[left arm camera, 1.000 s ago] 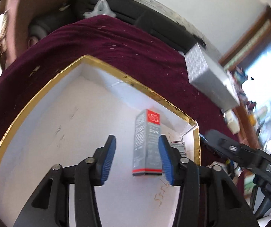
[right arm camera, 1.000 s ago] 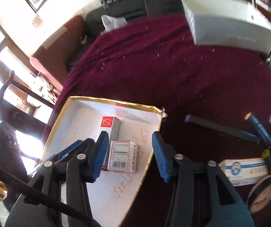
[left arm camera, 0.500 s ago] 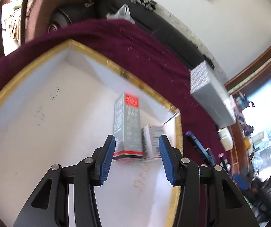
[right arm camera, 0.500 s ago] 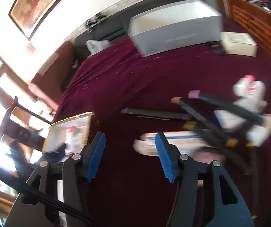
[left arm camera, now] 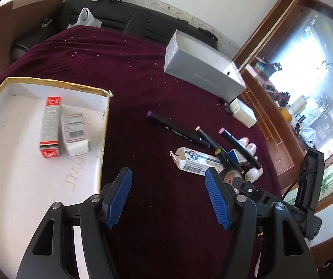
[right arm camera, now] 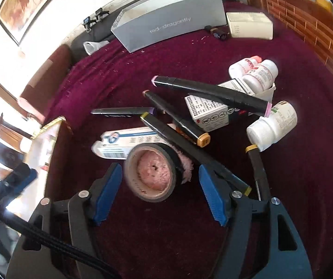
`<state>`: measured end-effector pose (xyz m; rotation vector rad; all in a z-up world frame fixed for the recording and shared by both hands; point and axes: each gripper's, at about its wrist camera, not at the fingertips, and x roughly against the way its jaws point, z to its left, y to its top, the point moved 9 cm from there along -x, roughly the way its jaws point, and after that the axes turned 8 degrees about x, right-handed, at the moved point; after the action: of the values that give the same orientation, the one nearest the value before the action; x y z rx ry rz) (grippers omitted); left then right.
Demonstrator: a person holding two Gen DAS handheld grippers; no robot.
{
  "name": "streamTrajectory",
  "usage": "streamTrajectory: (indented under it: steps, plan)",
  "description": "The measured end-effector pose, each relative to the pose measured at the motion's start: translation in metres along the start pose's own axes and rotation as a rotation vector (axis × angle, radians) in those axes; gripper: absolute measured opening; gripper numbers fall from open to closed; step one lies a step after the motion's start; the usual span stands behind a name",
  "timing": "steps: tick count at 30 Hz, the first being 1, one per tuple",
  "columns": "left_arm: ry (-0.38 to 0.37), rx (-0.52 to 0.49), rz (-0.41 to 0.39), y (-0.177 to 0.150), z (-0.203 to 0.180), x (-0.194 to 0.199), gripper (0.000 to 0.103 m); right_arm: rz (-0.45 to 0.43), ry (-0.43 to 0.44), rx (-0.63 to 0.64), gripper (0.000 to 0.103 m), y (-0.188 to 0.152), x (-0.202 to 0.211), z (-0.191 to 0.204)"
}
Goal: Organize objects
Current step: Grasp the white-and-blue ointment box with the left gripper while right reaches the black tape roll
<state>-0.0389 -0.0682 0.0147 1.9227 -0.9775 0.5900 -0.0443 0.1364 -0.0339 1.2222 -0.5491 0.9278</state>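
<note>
Left wrist view: the left gripper [left arm camera: 168, 195] hangs over bare maroon tablecloth [left arm camera: 120, 69], just right of the gold-rimmed white tray [left arm camera: 102, 139]. Its jaws have just been opening and stand apart with nothing between the blue pads. Inside the tray lie a grey carton with red ends [left arm camera: 50, 125] and, touching its right side, a smaller white carton with a barcode label [left arm camera: 74, 132]. To the right on the cloth lies the unsorted pile: a purple-capped black marker [left arm camera: 178, 130], further markers crossing one another, and a white-and-blue carton with a barcode [left arm camera: 196, 161]. A long silver box [left arm camera: 201, 69] lies farther back, near the table's far edge.

Right wrist view: the right gripper [right arm camera: 159, 193] is poised over the pile. Its jaws have just been opening; a roll of black tape [right arm camera: 152, 172] stands on edge between the pads, which do not press on it. A pink fuzzy object [right arm camera: 185, 165] rests against the roll's right side. Behind the roll lies the white-and-blue carton [right arm camera: 124, 144]. Several black markers cross over the pile: one pink-capped [right arm camera: 210, 93], one orange-capped [right arm camera: 178, 118], one yellow-tipped [right arm camera: 189, 148]. A white carton with printed text [right arm camera: 208, 111] lies beneath them. White pill bottles lie at right: one near [right arm camera: 273, 125], two farther back [right arm camera: 257, 72]. The silver box [right arm camera: 171, 23] and a white box [right arm camera: 250, 25] lie beyond. The tray's gold corner [right arm camera: 52, 125] shows at left.
</note>
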Motion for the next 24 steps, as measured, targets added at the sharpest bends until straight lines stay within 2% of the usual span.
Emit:
streamTrajectory:
  steps: [1, 2, 3, 7, 12, 16, 19, 20, 21, 23, 24]
  plan:
    - [0.014, -0.02, 0.01, -0.001, -0.003, -0.003, 0.059, 0.0, -0.037, 0.016, 0.052, 0.0, -0.004, -0.001]
    - [0.033, -0.045, 0.017, 0.001, -0.009, -0.009, 0.059, 0.001, -0.045, 0.023, 0.032, 0.0, -0.006, -0.001]
    - [0.052, -0.069, 0.02, 0.001, -0.011, -0.013, 0.059, 0.009, -0.05, 0.024, 0.027, 0.0, -0.01, -0.002]
    - [0.131, -0.164, 0.039, 0.0, -0.021, -0.035, 0.059, -0.014, -0.052, 0.006, 0.016, -0.003, -0.008, -0.008]
    - [0.178, -0.209, 0.062, 0.009, -0.033, -0.075, 0.059, -0.002, -0.019, 0.006, 0.014, -0.02, 0.004, -0.011]
    - [0.182, -0.259, 0.072, 0.023, -0.05, -0.115, 0.059, 0.031, 0.015, -0.011, 0.014, -0.039, 0.008, -0.017]
    - [0.164, -0.291, 0.198, 0.006, -0.056, -0.143, 0.059, 0.044, 0.056, -0.041, 0.014, -0.047, 0.011, -0.022]
    - [0.121, -0.287, 0.241, -0.003, -0.059, -0.145, 0.059, 0.043, 0.063, -0.05, 0.014, -0.048, 0.012, -0.024]
    - [0.095, -0.306, 0.248, -0.01, -0.063, -0.142, 0.059, 0.041, 0.07, -0.055, 0.014, -0.049, 0.014, -0.026]
    - [0.068, -0.393, 0.282, -0.027, -0.071, -0.133, 0.059, 0.036, 0.075, -0.062, 0.015, -0.049, 0.015, -0.03]
    - [0.048, -0.447, 0.326, -0.043, -0.074, -0.127, 0.059, 0.036, 0.074, -0.063, 0.015, -0.049, 0.015, -0.032]
